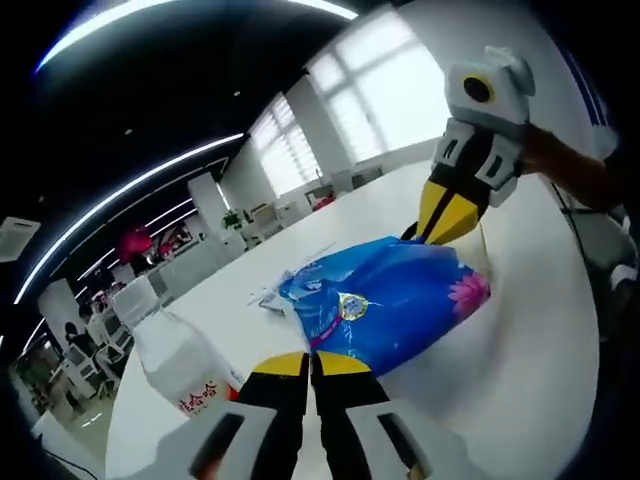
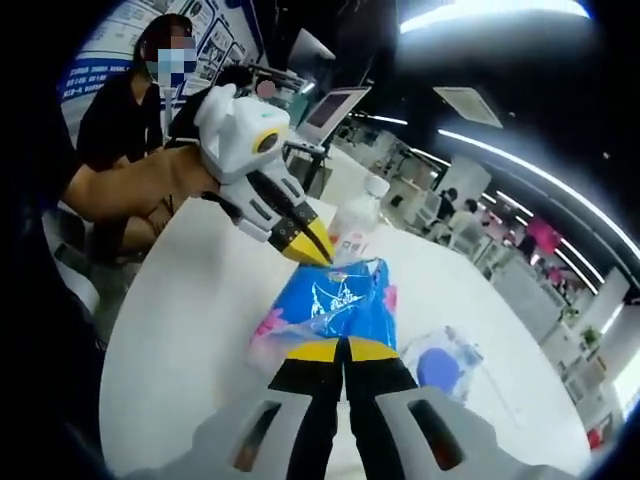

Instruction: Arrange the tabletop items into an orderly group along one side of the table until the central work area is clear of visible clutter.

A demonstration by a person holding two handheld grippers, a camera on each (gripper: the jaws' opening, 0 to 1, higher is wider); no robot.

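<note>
A blue plastic packet (image 1: 390,300) with white print and a pink flower lies lengthwise between my two grippers over the white table (image 1: 530,340). My left gripper (image 1: 311,358) is shut on its near edge. My right gripper (image 1: 440,222) comes in from the right with its yellow tips pinched on the far end. In the right gripper view the same packet (image 2: 335,300) runs away from my right gripper (image 2: 346,343), and the left gripper (image 2: 318,252) grips the opposite end. A clear water bottle (image 1: 178,362) with a red label stands left of the packet.
A small clear bag (image 2: 447,366) holding something blue lies on the table (image 2: 190,300) right of the packet, with the bottle (image 2: 358,225) behind it. A seated person (image 2: 125,110) and a laptop (image 2: 335,108) are at the table's far side. Office desks fill the background.
</note>
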